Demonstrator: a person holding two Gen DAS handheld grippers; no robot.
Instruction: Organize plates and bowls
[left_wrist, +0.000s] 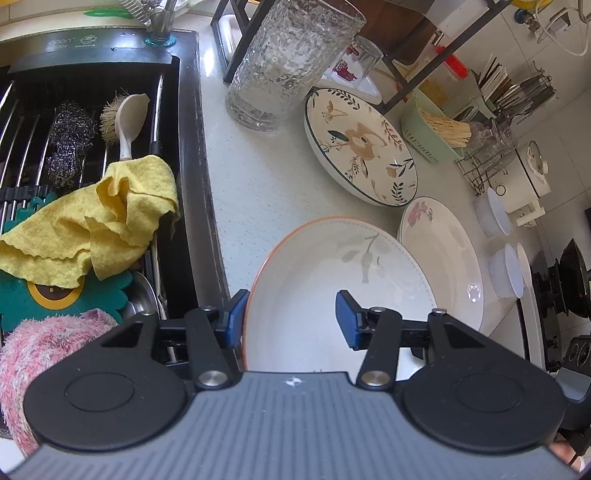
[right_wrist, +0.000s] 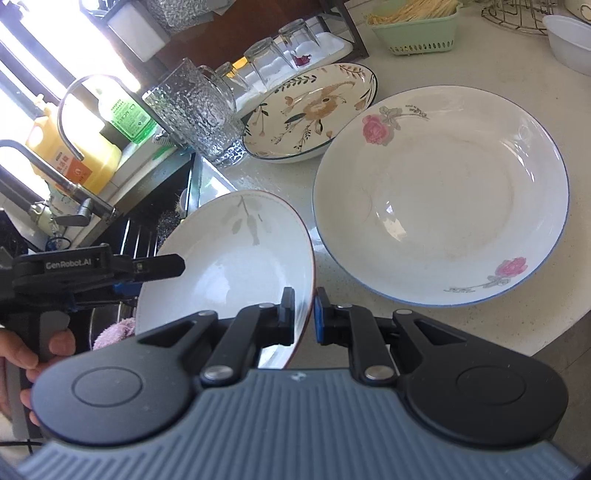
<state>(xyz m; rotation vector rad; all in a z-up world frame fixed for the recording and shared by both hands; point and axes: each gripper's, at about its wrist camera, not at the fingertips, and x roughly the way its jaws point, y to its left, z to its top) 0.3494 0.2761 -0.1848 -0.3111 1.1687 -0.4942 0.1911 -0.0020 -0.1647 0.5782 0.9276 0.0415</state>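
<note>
A white plate with an orange rim and a grey leaf print (left_wrist: 332, 280) (right_wrist: 229, 254) is held tilted above the counter edge. My right gripper (right_wrist: 303, 314) is shut on its near rim. My left gripper (left_wrist: 291, 321) is open, with one finger on each side of the plate's left rim; it shows from the side in the right wrist view (right_wrist: 155, 269). A white plate with pink roses (right_wrist: 439, 195) (left_wrist: 443, 258) lies flat on the counter to the right. A plate with a brown flower and dark rim (left_wrist: 360, 146) (right_wrist: 310, 110) lies behind it.
A textured glass mug (left_wrist: 288, 62) (right_wrist: 199, 110) stands near the flower plate. The sink (left_wrist: 92, 166) at left holds a yellow cloth, brush and steel wool. Small white bowls (left_wrist: 506, 269), a green basket (left_wrist: 432, 125) and a wire rack stand at right. A faucet (right_wrist: 74, 122) is at far left.
</note>
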